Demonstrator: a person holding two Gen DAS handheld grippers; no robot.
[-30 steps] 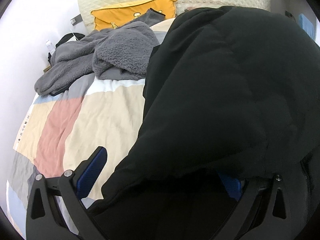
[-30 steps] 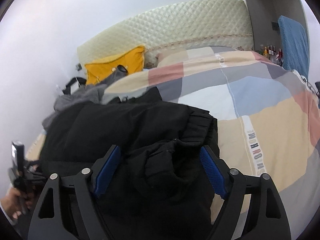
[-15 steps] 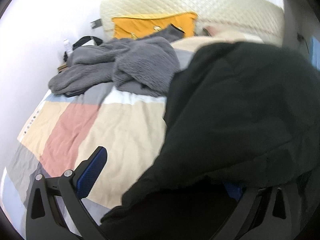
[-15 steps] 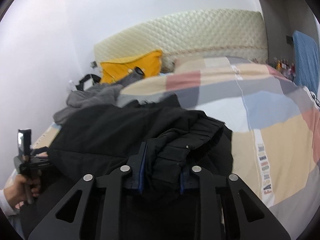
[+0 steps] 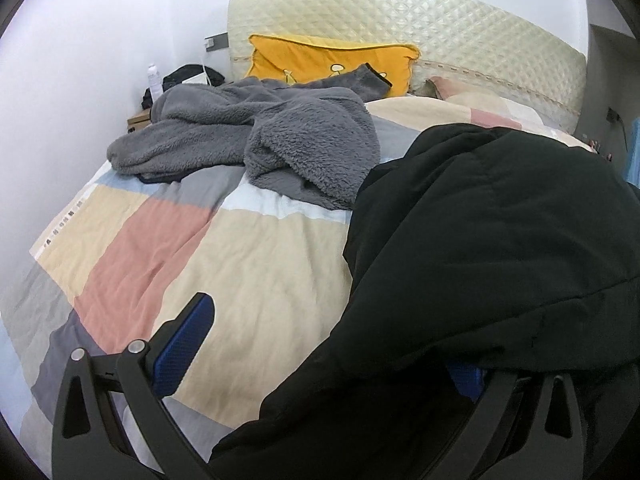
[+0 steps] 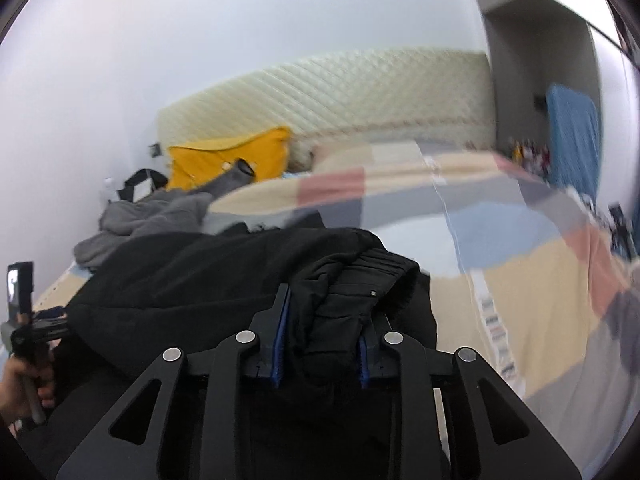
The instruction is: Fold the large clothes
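A large black padded jacket (image 5: 500, 240) lies on the bed and fills the right half of the left wrist view. My left gripper (image 5: 324, 352) is open, its left blue pad bare, its right pad under the jacket's hem. In the right wrist view my right gripper (image 6: 322, 340) is shut on a bunched fold of the black jacket (image 6: 224, 280) near its ribbed cuff (image 6: 372, 268), lifted off the bed. The left gripper shows at the far left of the right wrist view (image 6: 24, 320), held in a hand.
The bed has a patchwork duvet (image 5: 192, 256) in beige, pink, grey and blue. A grey fleece garment (image 5: 280, 140) is heaped near an orange pillow (image 5: 328, 60) at the quilted headboard (image 5: 440, 28). A nightstand with a bottle (image 5: 154, 80) stands left. A blue towel (image 6: 572, 132) hangs right.
My right gripper closed on the jacket's fold and lifted it. The left gripper stayed open and drew back to the left, so more of the duvet shows.
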